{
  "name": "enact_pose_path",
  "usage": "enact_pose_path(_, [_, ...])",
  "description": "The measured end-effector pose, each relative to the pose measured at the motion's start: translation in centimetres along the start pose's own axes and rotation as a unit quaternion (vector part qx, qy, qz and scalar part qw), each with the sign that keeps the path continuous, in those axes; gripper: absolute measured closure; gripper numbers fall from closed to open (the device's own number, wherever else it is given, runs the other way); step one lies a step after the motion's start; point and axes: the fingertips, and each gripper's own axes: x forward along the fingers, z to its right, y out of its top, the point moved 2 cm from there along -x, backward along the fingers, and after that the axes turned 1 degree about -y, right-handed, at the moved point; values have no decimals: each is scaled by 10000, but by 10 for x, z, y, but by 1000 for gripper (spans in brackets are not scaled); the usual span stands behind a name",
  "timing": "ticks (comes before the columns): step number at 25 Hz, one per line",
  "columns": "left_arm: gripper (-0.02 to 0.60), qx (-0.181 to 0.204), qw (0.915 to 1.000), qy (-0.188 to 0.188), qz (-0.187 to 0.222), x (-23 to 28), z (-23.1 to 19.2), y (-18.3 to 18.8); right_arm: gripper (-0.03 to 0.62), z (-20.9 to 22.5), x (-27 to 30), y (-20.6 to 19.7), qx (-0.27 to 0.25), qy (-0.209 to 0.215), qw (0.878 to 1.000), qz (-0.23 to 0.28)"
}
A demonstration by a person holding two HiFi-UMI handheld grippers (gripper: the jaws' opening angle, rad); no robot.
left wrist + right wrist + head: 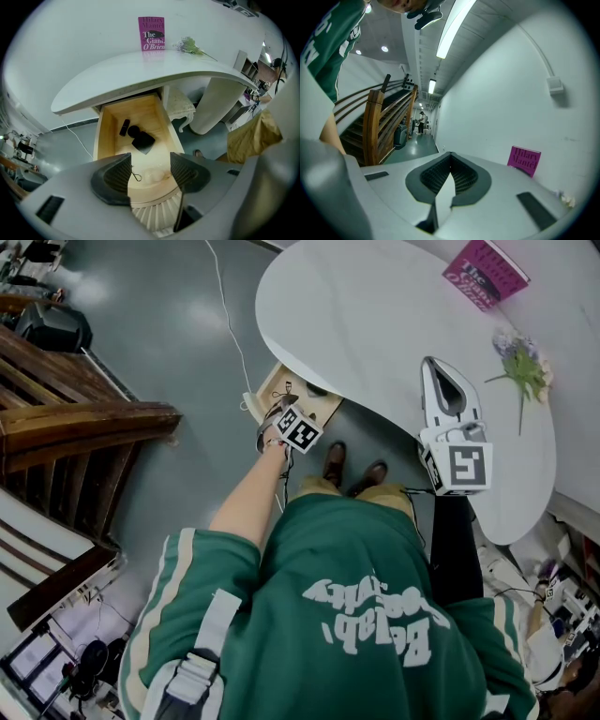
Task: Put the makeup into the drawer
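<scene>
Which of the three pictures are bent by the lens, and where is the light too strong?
Left gripper view: strong fisheye, the table edge bows and the corners go black. Right gripper view: same bending, and the ceiling lamp is burnt out to white. Head view: little bending, pale lamp reflections on the floor.

My left arm (246, 501) reaches forward, bare below the green sleeve, to the near edge of the surface (375, 315). The left tool (286, 416) hangs just off that edge and points steeply down. Its jaws stand apart (150, 159) and the pads press on nothing. My right arm (455, 554), in a dark sleeve, runs straight ahead. The right tool (433, 367) sits over the near rim of the surface, close to level, aimed across it. Its jaws meet at the tips (450, 155) with nothing between them.
</scene>
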Motion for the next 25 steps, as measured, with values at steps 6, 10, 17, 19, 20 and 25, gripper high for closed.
enact_pose_path(6, [304,-8,9992,171,362,-16,-4,17,585,-2,-1,2,-2,14,10000,71])
enact_pose_path(10, [304,-72,9935,432,1053,-55,-12,52,585,-5,0,9,-25,19,9998,189])
enact_pose_path(17, [304,-225,9661,835,2434,-152,-27,119,585,-15,6,28,-74,113,9988,464])
enact_pose_path(19, [304,-248,9548,964,2803,-181,-31,136,585,-19,8,33,-95,169,9984,527])
enact_pose_path(20, [304,-271,9484,1022,2989,-196,-33,144,585,-20,9,36,-109,197,9982,556])
enact_pose_path(25, [302,-189,9067,1413,3970,-285,-45,186,585,-26,15,49,-145,269,9971,702])
